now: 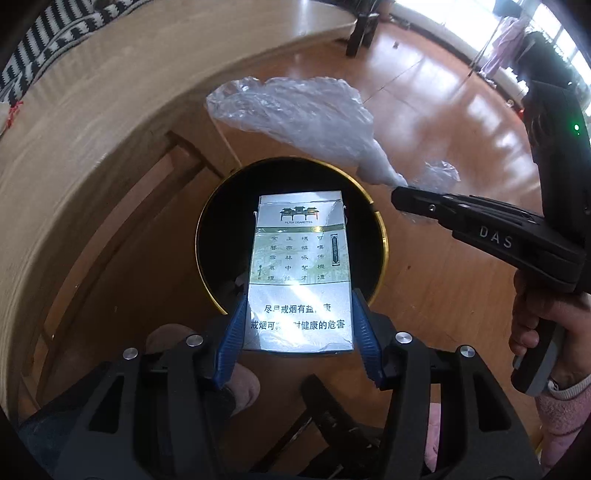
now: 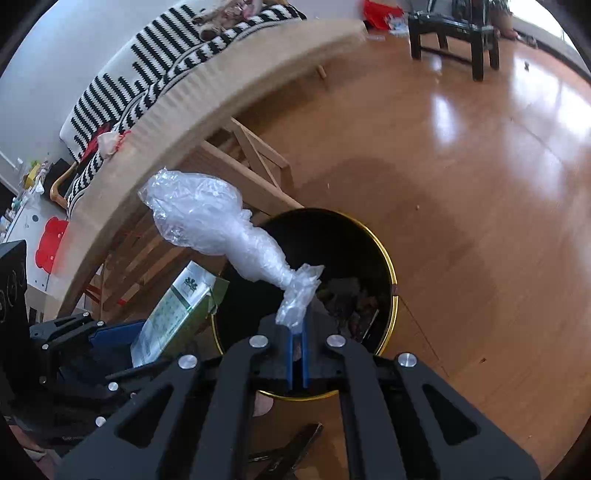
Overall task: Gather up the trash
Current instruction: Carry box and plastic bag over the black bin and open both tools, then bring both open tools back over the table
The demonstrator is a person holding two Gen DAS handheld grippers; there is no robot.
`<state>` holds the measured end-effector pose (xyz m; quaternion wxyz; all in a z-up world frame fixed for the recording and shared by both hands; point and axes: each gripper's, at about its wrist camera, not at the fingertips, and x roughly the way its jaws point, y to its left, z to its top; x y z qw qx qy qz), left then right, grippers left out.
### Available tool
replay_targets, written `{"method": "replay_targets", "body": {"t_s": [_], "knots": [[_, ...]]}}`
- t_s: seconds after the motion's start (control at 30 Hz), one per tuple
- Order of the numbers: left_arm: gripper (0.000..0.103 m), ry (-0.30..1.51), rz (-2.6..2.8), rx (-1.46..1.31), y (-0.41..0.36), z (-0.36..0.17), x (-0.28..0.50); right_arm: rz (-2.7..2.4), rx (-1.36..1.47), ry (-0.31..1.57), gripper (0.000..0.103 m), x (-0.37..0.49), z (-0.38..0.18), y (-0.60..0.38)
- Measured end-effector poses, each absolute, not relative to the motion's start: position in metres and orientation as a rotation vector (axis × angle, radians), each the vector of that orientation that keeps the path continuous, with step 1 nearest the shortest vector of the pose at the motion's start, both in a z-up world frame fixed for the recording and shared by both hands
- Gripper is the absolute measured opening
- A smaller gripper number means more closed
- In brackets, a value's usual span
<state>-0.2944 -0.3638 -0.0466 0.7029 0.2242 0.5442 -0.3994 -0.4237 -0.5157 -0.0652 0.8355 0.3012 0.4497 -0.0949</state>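
My left gripper (image 1: 298, 314) is shut on a white and green cigarette pack (image 1: 299, 266) and holds it above the black trash bin with a gold rim (image 1: 384, 240). My right gripper (image 2: 298, 328) is shut on a crumpled clear plastic bag (image 2: 207, 218) and holds it over the same bin (image 2: 391, 280), which has some trash inside. The right gripper (image 1: 400, 194) and its bag (image 1: 295, 114) also show in the left wrist view, right of the pack. The left gripper (image 2: 122, 343) and the pack (image 2: 173, 310) show at the bin's left edge in the right wrist view.
The bin stands on a shiny wooden floor (image 2: 480, 184) beside a light wooden table (image 2: 221, 88) with crossed legs. A black and white striped cloth (image 2: 166, 51) lies behind the table. A dark stool (image 2: 454, 33) stands farther off. A foot in a slipper (image 1: 240, 380) is below the left gripper.
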Motion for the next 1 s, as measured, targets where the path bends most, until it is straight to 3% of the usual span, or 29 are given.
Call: {"method": "replay_targets", "body": {"t_s": [0.37, 0.43, 0.47, 0.53, 0.57, 0.77, 1.0], "knots": [[0.055, 1.249, -0.880, 0.516, -0.373, -0.060, -0.294, -0.207, 0.653, 0.996, 0.004, -0.418, -0.086, -0.520], [0.073, 1.256, -0.864, 0.548, -0.373, -0.061, -0.294, -0.205, 0.626, 1.017, 0.008, -0.419, -0.088, -0.520], [0.094, 1.253, -0.856, 0.550, -0.372, -0.060, -0.292, -0.215, 0.601, 1.029, 0.016, -0.419, -0.087, -0.517], [0.096, 1.217, -0.850, 0.534, -0.363, -0.050, -0.289, -0.242, 0.580, 1.027, 0.098, -0.419, -0.083, -0.518], [0.096, 1.208, -0.847, 0.533, -0.361, -0.046, -0.287, -0.263, 0.584, 1.015, 0.094, -0.420, -0.079, -0.519], [0.096, 1.163, -0.805, 0.443, -0.338, -0.010, -0.271, -0.253, 0.585, 0.934, 0.096, -0.417, -0.054, -0.525], [0.097, 1.014, -0.671, 0.324, -0.283, 0.048, -0.227, -0.245, 0.429, 0.790, 0.096, -0.386, 0.016, -0.502]]}}
